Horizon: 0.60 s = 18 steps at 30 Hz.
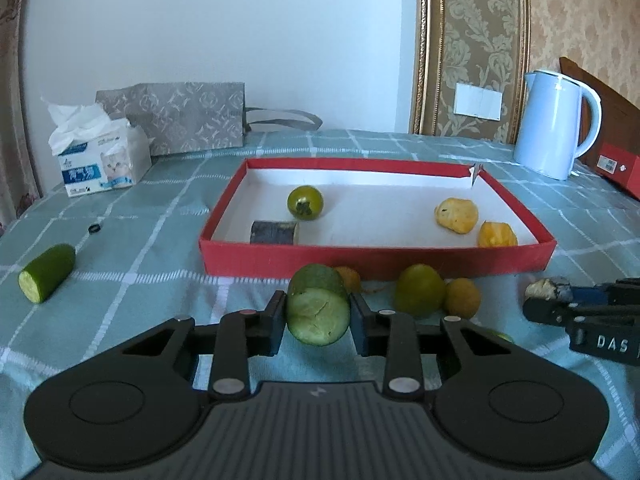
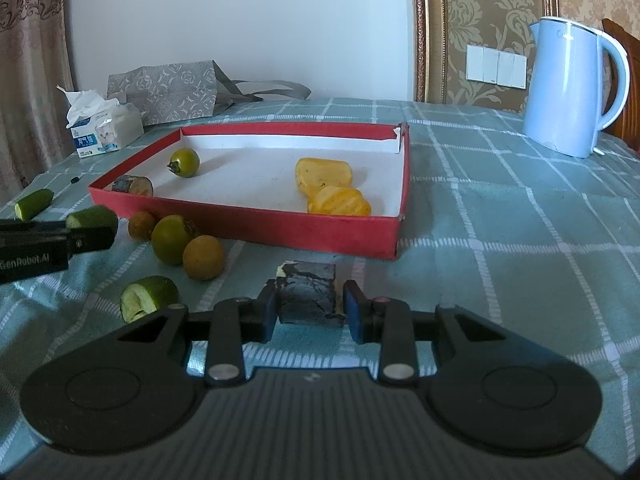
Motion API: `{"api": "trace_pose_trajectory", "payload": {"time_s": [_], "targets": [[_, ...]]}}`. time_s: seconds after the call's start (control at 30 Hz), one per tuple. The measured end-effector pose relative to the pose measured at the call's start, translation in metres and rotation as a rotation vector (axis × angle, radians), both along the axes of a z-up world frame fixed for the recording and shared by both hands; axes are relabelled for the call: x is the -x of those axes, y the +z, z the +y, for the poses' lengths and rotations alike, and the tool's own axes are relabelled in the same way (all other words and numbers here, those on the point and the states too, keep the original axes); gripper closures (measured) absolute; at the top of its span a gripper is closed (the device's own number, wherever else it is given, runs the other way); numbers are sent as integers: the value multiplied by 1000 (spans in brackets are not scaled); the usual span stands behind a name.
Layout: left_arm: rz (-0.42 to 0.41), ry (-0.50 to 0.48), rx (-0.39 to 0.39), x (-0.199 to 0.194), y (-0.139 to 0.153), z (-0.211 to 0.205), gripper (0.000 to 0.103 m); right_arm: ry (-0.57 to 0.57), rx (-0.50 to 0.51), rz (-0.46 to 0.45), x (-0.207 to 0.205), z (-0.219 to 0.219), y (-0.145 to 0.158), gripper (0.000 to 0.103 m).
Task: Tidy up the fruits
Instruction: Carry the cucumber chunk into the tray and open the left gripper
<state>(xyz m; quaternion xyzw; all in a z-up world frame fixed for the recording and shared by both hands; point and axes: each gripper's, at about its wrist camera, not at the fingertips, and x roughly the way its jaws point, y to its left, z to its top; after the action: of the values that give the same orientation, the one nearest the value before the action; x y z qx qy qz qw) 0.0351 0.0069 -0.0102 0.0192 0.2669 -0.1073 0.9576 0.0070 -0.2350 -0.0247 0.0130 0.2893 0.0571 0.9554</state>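
Your left gripper (image 1: 318,312) is clamped on a cucumber chunk (image 1: 318,309), cut face toward the camera, both pads pressed to its sides, held just short of the red tray (image 1: 376,258) that sits at twelve o'clock from it. Your right gripper (image 2: 310,304) is closed around a dark banana piece (image 2: 310,294), blackened peel up, pale flesh showing at its far left corner, though the right pad shows a sliver of gap, so the grip looks light. From the right wrist view, the tray is at eleven o'clock of that gripper, and inside it you've got a green tomato (image 2: 185,162) toward the far left, a dark banana stub (image 2: 133,185) against the near left wall, and two yellow pineapple pieces (image 2: 324,175) (image 2: 339,201) touching each other at the near right. Outside the tray, on the checked green cloth (image 2: 500,240), a second green tomato (image 2: 172,239) sits between two small brown longans (image 2: 141,225) (image 2: 203,258) at ten o'clock of your right gripper, with a cut cucumber piece (image 2: 148,298) lying just beside the gripper's left arm. Another cucumber piece (image 1: 47,272) rests well apart at nine o'clock in the left wrist view. At the back: a tissue box (image 1: 102,160), a patterned bag (image 1: 180,118), and a pale blue kettle (image 1: 554,124) at two o'clock.
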Motion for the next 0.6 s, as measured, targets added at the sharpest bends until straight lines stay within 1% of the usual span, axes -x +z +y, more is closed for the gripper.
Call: {"api": "trace_pose_trajectory", "payload": {"time_s": [0.1,0.23,0.3,0.43,0.6], "targets": [[-8,-16,12,-7,9,-4,71,0,1,0,0,0,0,71],[-44,-26,-8,-19,22,-15,71,0,1,0,0,0,0,71],[-46,-30,-6,-29,25,-19,71,1,2,0,0,0,0,71],[-9,-31,4,-55,24,-27,71,2,0,4,0,0,-1,70],[53,-34,5,-85,13,-36,71,2,0,5,0,0,-1,70]]}}
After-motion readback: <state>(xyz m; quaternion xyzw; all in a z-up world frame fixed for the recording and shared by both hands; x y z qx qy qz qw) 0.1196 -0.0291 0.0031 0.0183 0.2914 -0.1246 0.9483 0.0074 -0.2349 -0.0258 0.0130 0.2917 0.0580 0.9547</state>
